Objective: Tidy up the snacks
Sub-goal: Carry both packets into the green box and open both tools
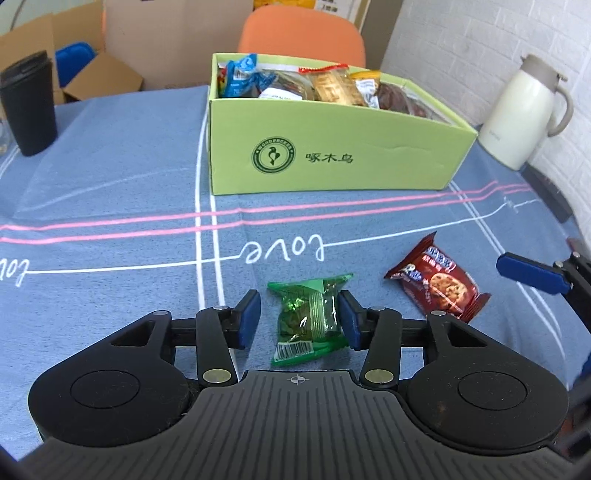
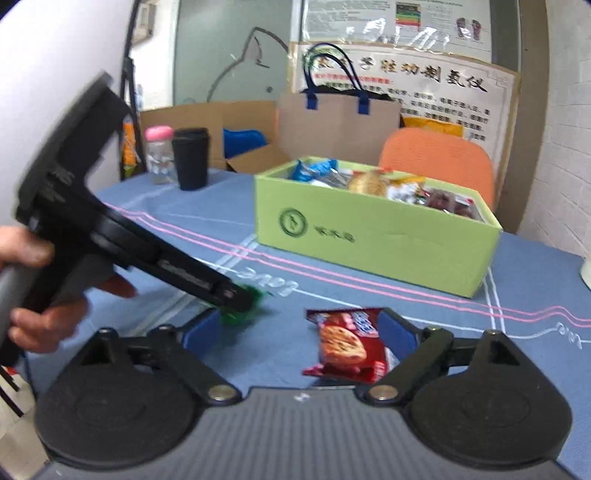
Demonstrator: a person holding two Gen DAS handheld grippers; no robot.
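Observation:
A green snack packet (image 1: 310,317) lies on the blue tablecloth between the fingers of my left gripper (image 1: 299,317). The jaws are open; the right pad touches the packet and the left pad stands apart. A red cookie packet (image 1: 439,280) lies to its right. In the right wrist view the red cookie packet (image 2: 347,343) lies between the open fingers of my right gripper (image 2: 299,332), close to the right pad. The green snack box (image 1: 332,155) holds several wrapped snacks; it also shows in the right wrist view (image 2: 376,236). The left gripper's body (image 2: 110,229) covers most of the green packet (image 2: 240,310).
A black cup (image 1: 27,103) stands at the table's far left and a white thermos jug (image 1: 524,110) at the far right by the brick wall. An orange chair (image 1: 299,33) and cardboard boxes (image 1: 92,70) are behind the table. A pink-lidded bottle (image 2: 159,155) stands by the cup.

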